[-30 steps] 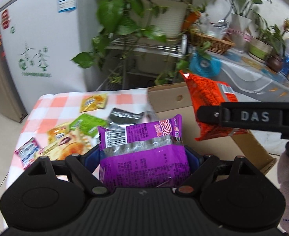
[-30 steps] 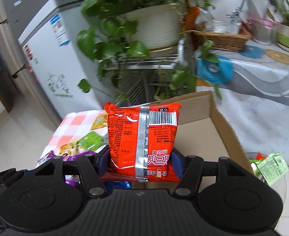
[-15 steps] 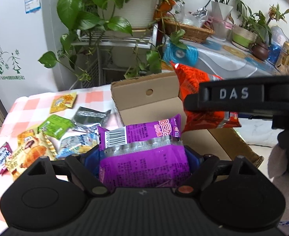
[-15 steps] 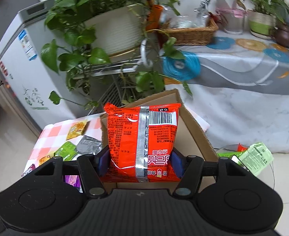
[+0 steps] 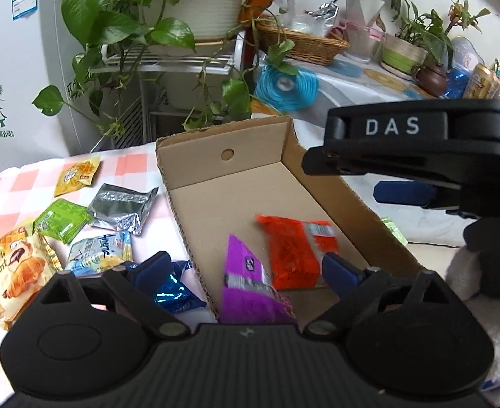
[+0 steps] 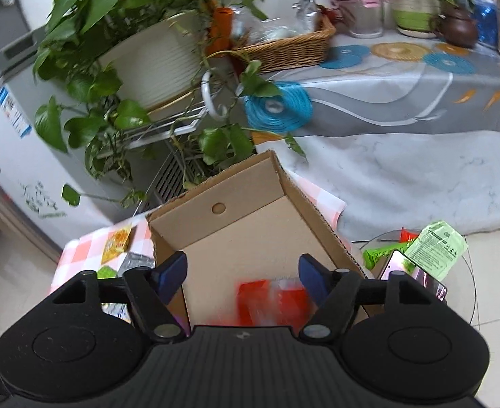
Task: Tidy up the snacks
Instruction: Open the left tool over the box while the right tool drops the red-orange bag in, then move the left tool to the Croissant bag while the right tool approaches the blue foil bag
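An open cardboard box [image 5: 236, 183] [image 6: 250, 224] stands on the checked table. My left gripper [image 5: 246, 268] hangs over its near end with jaws opening; the purple snack packet [image 5: 250, 285] is blurred and loose between the pads, which no longer press on it. The orange snack packet [image 5: 294, 248] [image 6: 270, 299] lies blurred on the box floor. My right gripper [image 6: 243, 272] is above it, jaws opening, pads clear of the packet. In the left wrist view the right gripper's black body [image 5: 419, 149] fills the right side.
Several loose snack packets lie left of the box: a yellow one [image 5: 76, 173], a silver one [image 5: 124, 204], a green one [image 5: 63, 219], a croissant pack [image 5: 15, 272], a blue one [image 5: 175, 292]. Potted plants on a rack [image 5: 168, 64] stand behind. A small glass table [image 6: 419, 255] sits right.
Both grippers have let go: the purple packet and the orange packet have dropped from the pads into the box. Both grippers have moved further over the box.
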`<state>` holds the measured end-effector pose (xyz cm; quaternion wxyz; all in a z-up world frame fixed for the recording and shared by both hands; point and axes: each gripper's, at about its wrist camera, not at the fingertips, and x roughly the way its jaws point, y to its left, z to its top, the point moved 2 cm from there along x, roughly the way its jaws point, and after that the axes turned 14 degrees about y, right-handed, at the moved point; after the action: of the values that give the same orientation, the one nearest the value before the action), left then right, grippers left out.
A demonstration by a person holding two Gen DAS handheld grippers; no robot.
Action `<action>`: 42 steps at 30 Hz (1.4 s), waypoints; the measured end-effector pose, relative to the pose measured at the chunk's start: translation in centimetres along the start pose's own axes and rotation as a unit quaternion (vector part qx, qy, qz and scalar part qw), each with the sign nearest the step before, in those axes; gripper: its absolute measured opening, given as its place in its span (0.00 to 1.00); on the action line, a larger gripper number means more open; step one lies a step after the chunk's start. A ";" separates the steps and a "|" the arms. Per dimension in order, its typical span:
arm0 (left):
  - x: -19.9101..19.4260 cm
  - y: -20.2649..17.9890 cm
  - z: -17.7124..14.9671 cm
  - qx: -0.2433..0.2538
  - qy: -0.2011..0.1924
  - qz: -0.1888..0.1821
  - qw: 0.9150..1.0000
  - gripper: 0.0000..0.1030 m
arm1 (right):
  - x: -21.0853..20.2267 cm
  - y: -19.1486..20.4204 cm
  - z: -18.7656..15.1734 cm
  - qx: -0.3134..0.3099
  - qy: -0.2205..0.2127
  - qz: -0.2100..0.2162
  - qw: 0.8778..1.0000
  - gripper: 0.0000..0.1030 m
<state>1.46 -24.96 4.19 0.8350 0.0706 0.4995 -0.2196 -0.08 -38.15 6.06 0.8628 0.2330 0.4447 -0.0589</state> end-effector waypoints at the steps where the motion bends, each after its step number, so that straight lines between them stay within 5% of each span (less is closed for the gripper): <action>1: -0.2 0.0 0.1 0.000 0.000 0.000 1.000 0.93 | 0.0 0.0 0.0 0.002 -0.001 0.001 1.000 0.78; 11: -1.1 2.8 -1.1 -0.017 0.009 0.017 1.000 0.93 | 0.2 1.7 -0.3 -0.032 0.003 0.033 0.999 0.82; 29: -2.4 14.0 -5.2 -0.075 0.035 0.077 0.994 0.95 | 1.9 7.6 -2.0 -0.146 0.022 0.082 0.986 0.83; 42: -2.3 20.2 -5.7 -0.095 0.034 0.117 0.988 0.96 | 4.8 11.0 -3.5 -0.163 0.088 0.127 0.975 0.83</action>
<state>4.75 -4.31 1.32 0.8404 0.0564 0.5345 -0.0690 3.61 -26.32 4.42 0.8472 0.1484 0.4891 0.1451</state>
